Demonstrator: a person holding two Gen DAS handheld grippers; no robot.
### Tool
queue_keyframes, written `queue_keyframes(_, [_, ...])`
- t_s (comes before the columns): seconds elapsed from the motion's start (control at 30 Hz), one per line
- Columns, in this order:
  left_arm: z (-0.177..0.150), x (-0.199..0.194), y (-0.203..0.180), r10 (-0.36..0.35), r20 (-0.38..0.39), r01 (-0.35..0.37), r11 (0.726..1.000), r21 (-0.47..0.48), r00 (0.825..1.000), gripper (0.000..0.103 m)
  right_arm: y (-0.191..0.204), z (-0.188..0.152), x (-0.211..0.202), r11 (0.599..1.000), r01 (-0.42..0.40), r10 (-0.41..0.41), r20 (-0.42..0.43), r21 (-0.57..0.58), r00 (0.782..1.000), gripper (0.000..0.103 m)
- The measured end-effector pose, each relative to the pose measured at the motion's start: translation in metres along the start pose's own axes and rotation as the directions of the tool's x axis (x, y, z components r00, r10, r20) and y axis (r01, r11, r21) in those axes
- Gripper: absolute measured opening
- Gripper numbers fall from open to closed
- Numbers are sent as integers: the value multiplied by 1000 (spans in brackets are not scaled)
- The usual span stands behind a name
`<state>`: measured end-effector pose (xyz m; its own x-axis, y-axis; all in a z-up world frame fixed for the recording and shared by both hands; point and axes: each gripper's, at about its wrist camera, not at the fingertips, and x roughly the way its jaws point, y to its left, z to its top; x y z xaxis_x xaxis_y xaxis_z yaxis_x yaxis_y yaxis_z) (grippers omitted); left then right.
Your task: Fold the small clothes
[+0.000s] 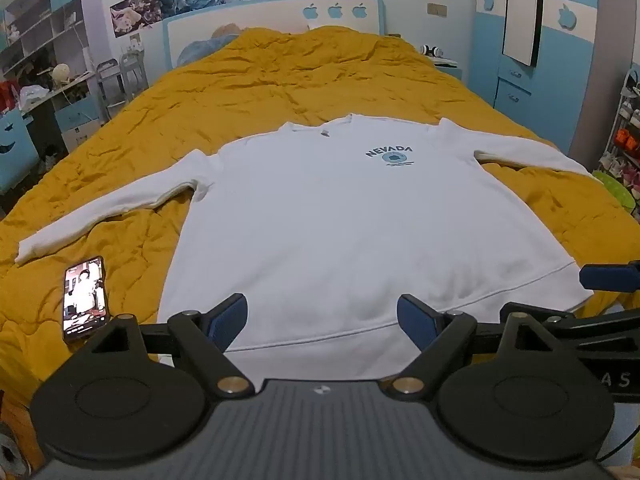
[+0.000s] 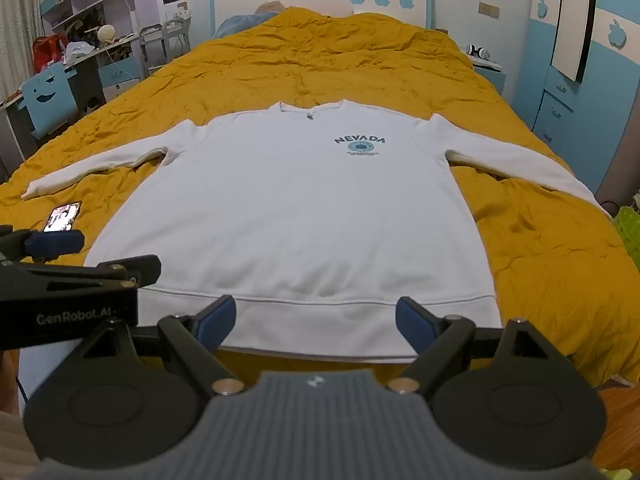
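Observation:
A white long-sleeved sweatshirt (image 1: 340, 232) with a blue NEVADA print lies flat, front up, on the mustard bedspread (image 1: 280, 80), both sleeves spread outward, hem toward me. My left gripper (image 1: 322, 318) hovers open above the hem with nothing between its blue pads. In the right wrist view the same sweatshirt (image 2: 296, 216) fills the middle, and my right gripper (image 2: 316, 320) hangs open over the hem band, holding nothing. The left gripper's body shows at that view's left edge; one blue pad (image 1: 608, 276) of the right gripper shows at the left wrist view's right edge.
A phone (image 1: 85, 298) with a lit screen lies on the bedspread left of the hem, also visible as the phone (image 2: 63, 216) in the right wrist view. Desk and shelves stand left of the bed, a blue wardrobe (image 2: 576, 80) and green basket (image 2: 630, 228) right.

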<state>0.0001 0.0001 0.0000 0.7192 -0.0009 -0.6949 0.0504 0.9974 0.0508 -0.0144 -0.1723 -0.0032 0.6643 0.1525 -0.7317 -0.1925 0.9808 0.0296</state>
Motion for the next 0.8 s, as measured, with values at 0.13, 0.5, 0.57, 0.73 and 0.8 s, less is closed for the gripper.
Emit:
queue_keyframes(0.13, [0, 0, 0, 4, 5, -4, 1000, 2, 1000, 99, 0, 0, 0, 1000, 1, -1, 2, -3, 1000, 83])
queue_keyframes(0.5, [3, -7, 6, 11, 32, -11, 1000, 0, 999, 99, 0, -1, -1, 1000, 1, 0, 12, -4, 1000, 83])
queue_keyframes(0.57, [0, -8, 4, 16, 40, -16, 1000, 2, 999, 99, -3, 2, -2, 1000, 1, -1, 15, -6, 1000, 83])
queue_keyframes(0.73, [1, -10, 6, 22, 51, -22, 1000, 6, 998, 99, -10, 8, -8, 1000, 0, 0, 21, -10, 1000, 83])
queue_keyframes(0.8, [1, -11, 6, 25, 57, -26, 1000, 6, 998, 99, -10, 9, -12, 1000, 9, -9, 34, -10, 999, 83])
